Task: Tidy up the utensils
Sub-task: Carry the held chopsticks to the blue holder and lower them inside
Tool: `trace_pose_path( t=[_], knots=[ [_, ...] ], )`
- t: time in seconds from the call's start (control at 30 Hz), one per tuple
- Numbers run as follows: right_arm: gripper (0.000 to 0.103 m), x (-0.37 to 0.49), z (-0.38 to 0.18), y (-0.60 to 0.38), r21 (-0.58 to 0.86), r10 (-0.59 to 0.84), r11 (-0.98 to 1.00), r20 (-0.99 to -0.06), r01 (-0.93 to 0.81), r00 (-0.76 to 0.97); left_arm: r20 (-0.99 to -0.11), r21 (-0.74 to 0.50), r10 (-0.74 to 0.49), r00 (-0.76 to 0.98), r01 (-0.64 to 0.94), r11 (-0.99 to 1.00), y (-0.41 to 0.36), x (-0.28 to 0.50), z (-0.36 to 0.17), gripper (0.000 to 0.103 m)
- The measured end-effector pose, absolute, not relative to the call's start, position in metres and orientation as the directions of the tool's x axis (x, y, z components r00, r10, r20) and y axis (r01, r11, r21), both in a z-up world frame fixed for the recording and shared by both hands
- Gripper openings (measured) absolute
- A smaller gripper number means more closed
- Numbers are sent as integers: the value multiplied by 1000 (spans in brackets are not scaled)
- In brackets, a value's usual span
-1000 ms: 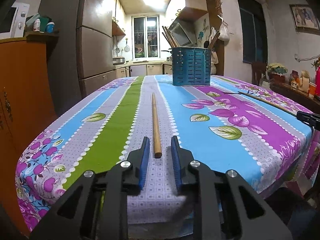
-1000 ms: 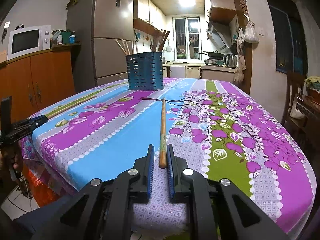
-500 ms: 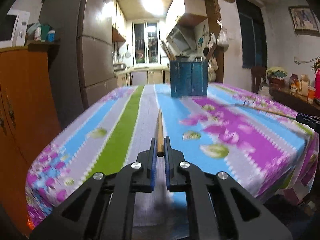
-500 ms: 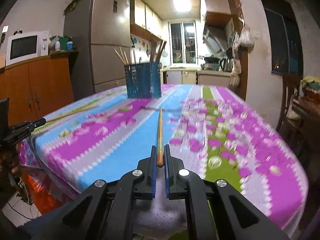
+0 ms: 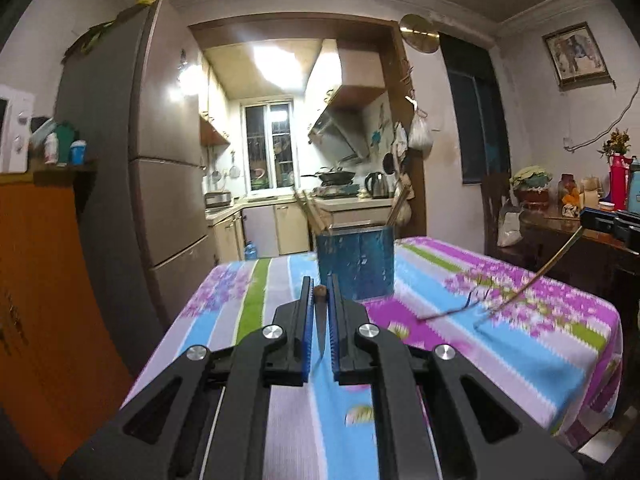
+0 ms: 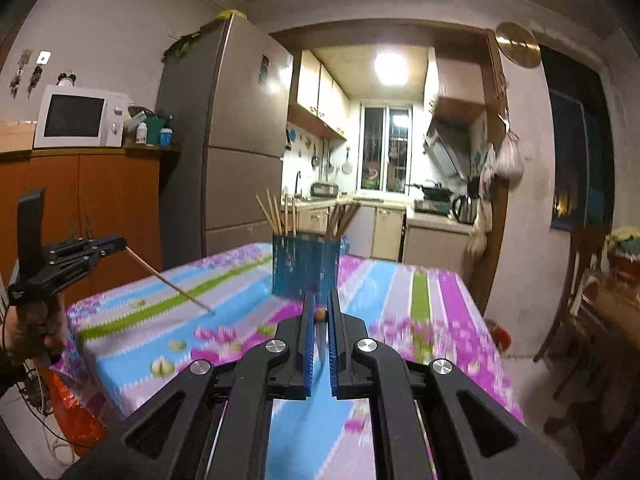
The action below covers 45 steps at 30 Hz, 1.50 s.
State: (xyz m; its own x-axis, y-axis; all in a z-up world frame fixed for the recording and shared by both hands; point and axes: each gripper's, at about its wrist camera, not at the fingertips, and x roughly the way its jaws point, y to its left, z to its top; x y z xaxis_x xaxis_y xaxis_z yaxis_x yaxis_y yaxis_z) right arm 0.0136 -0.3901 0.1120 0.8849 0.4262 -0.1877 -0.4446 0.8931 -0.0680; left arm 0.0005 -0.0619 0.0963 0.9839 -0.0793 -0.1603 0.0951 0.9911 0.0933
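Note:
My left gripper [image 5: 319, 292] is shut on a wooden chopstick [image 5: 319, 291], of which I see mainly the round butt end between the blue pads. My right gripper [image 6: 320, 314] is shut on another chopstick [image 6: 320, 314] the same way. Both are lifted above the table. The right wrist view shows the left gripper [image 6: 116, 243] with its chopstick [image 6: 170, 282] slanting down toward the cloth. The left wrist view shows the right gripper [image 5: 586, 220] with its chopstick [image 5: 536, 278] slanting down. A blue perforated utensil holder [image 5: 355, 264] with several chopsticks stands mid-table ahead; it also shows in the right wrist view [image 6: 306, 266].
The table [image 5: 540, 344] wears a flowered, striped cloth. A fridge [image 5: 160, 184] and an orange cabinet [image 5: 36, 280] stand left. A side table with bottles and flowers [image 5: 580, 200] and a chair [image 6: 580, 280] stand right. The kitchen lies behind.
Both grippers closed on their chopsticks and lifted them off the cloth. The views tilted up, and each chopstick now slopes downward from its gripper.

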Motion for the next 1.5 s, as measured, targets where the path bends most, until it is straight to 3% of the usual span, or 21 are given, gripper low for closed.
trace_pose_path(
  t=[0.3,0.93,1.5],
  knots=[
    [7,79,160,-375,-11,466,876,-243,-483,851,-194,71,-141,971,157,985,-69,66,140,6],
    [7,212,236,-301,47,450,869,-487,-492,749,-311,18,-146,939,159,987,-70,159,218,6],
    [7,241,251,-292,35,418,884,-508,-466,753,-341,17,-145,929,161,987,-79,188,236,6]
  ],
)
